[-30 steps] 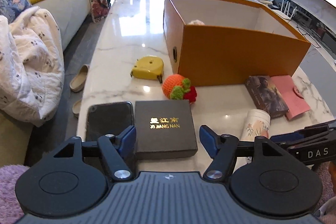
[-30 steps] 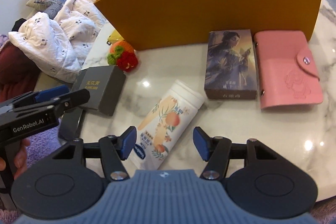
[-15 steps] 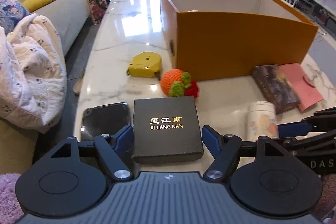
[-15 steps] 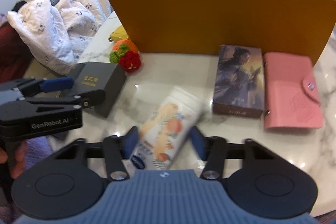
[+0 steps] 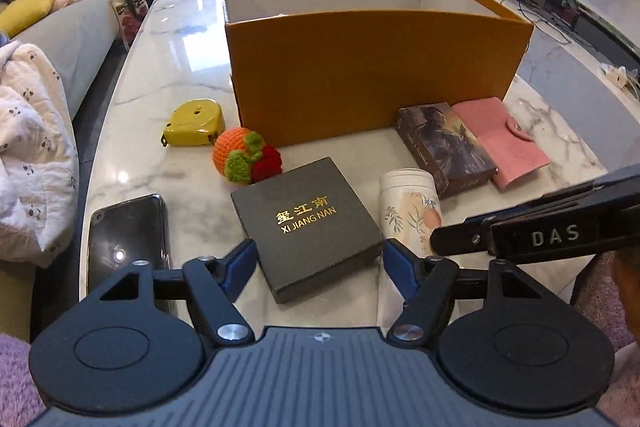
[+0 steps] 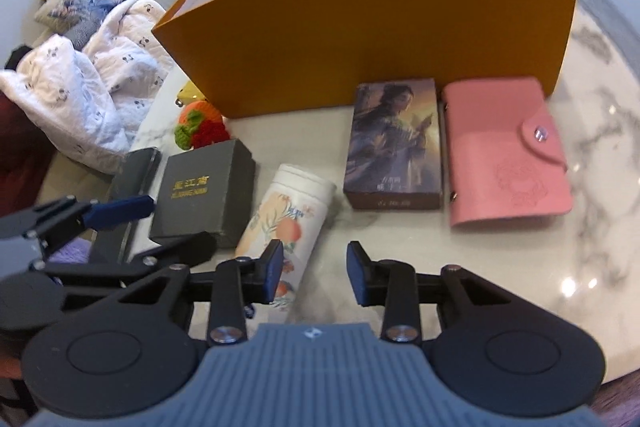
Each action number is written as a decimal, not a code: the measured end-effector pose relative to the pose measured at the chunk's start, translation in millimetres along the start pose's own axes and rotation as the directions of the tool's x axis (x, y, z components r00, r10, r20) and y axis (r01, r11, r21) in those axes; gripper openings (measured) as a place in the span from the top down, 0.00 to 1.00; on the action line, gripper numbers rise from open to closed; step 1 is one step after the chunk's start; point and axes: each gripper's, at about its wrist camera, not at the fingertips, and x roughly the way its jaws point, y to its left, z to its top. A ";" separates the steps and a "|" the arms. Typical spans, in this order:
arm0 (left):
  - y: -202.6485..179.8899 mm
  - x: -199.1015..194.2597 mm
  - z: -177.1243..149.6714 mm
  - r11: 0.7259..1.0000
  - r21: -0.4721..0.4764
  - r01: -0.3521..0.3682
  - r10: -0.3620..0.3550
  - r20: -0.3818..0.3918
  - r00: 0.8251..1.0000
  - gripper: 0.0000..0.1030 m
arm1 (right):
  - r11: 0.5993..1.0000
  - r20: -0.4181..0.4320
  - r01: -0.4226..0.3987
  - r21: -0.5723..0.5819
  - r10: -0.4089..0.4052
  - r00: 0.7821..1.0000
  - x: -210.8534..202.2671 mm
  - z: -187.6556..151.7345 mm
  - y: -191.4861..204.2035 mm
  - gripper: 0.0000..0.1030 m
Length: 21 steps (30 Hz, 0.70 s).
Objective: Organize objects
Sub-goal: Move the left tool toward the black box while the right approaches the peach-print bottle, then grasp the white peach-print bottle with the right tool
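On the white marble bench (image 5: 168,75), an open orange cardboard box (image 5: 372,79) is standing behind the scattered things. The left gripper (image 5: 320,263) is closing its wide jaws around the near corner of a flat black gift box with gold lettering (image 5: 306,225), the pads not touching it. The right gripper (image 6: 316,273) is closing its narrower jaws over bare bench, its left pad lying in front of a white cylindrical bottle printed with peaches (image 6: 286,223) that is lying just beside the gift box. A dark illustrated card box (image 6: 394,145) and a pink snap-flap card wallet (image 6: 506,155) are lying side by side against the orange box. A crocheted orange-and-red fruit toy (image 5: 244,155), a yellow tape measure (image 5: 194,123) and a black phone (image 5: 124,239) are resting further left.
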 end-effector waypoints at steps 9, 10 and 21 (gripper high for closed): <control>-9.6 -11.0 -7.2 0.997 -0.016 0.081 -0.082 -0.058 0.995 0.51 | 1.000 -0.028 -0.020 -0.006 0.020 0.999 3.9 -4.7 5.2 0.65; -11.4 -12.7 -9.1 0.995 -0.011 0.095 -0.096 -0.059 0.994 0.52 | 1.000 -0.030 -0.024 0.001 0.024 0.999 3.1 -5.1 4.1 0.67; -18.5 8.8 -20.5 0.981 -0.037 0.188 -0.191 -0.116 0.975 0.61 | 1.000 -0.035 -0.024 -0.002 0.024 0.999 2.2 -8.3 5.0 0.68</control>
